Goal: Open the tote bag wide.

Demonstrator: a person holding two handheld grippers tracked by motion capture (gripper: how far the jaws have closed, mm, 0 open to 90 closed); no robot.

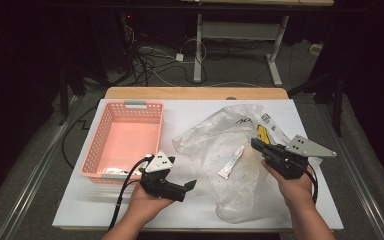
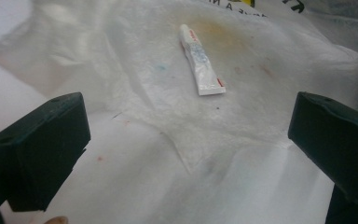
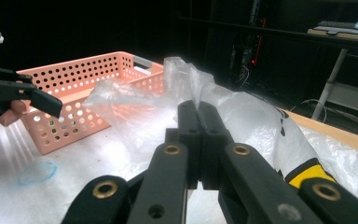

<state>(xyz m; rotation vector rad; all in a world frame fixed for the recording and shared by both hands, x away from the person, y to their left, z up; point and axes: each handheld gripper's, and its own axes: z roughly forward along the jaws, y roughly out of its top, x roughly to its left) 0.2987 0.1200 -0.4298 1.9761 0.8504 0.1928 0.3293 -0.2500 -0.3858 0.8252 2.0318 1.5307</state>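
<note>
A small white tube (image 1: 231,163) (image 2: 201,60) with red print lies on a crumpled clear plastic bag (image 1: 230,145) (image 2: 135,93) (image 3: 242,112) spread over the right half of the white table. My left gripper (image 1: 187,190) (image 2: 186,140) is open, jaws wide apart and empty, pointing right toward the bag with the tube a short way ahead of it. My right gripper (image 1: 255,143) (image 3: 198,112) is shut on the bag's right edge, a fold of plastic rising from between its tips.
A pink perforated basket (image 1: 130,107) (image 3: 74,70) stands at the table's left, just beyond my left hand, with something pale at its near end. The white table top (image 1: 190,112) ends at a wooden strip at the back. Cables and desk legs lie on the floor beyond.
</note>
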